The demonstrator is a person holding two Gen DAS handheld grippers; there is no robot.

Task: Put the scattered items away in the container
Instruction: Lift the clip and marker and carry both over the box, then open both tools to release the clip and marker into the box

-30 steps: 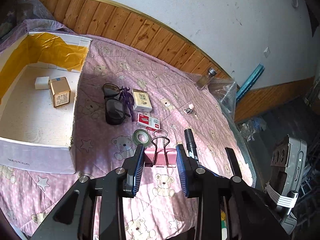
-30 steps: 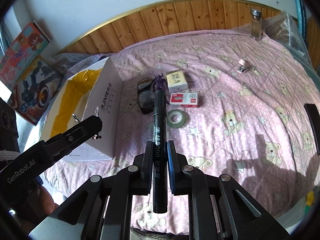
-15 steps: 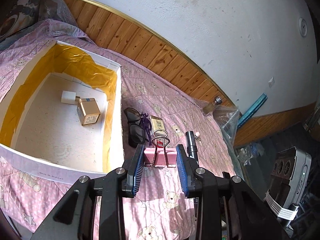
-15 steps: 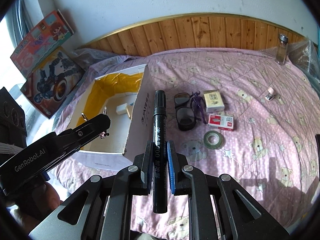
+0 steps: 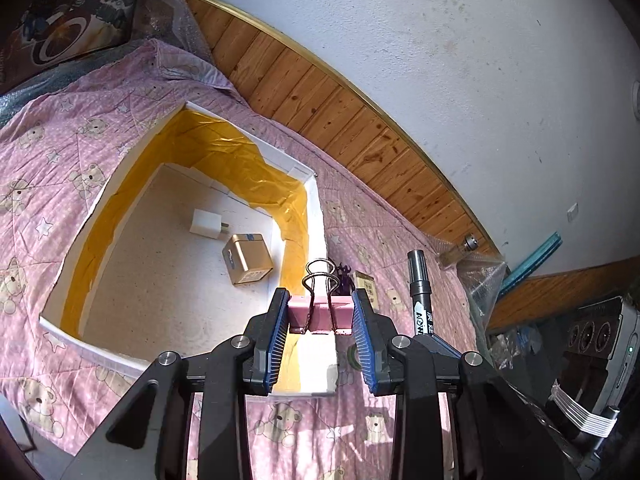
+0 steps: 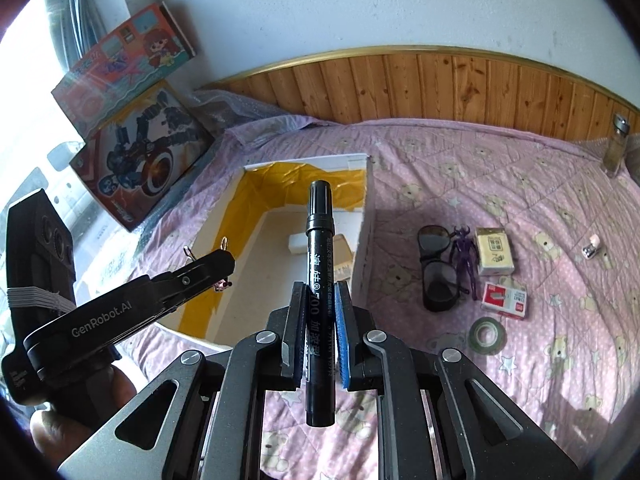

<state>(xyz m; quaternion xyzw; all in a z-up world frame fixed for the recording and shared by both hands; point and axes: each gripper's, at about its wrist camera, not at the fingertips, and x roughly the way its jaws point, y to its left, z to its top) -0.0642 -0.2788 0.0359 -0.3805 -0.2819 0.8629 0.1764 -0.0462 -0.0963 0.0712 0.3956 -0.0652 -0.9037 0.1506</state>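
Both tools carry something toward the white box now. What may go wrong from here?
1. The left tool holds the pink binder clip over the corner of the white box; released here, it may fall outside.
2. The right tool grips the black marker near its middle, so its long ends could hit the box wall.
3. The tools are close and might collide.
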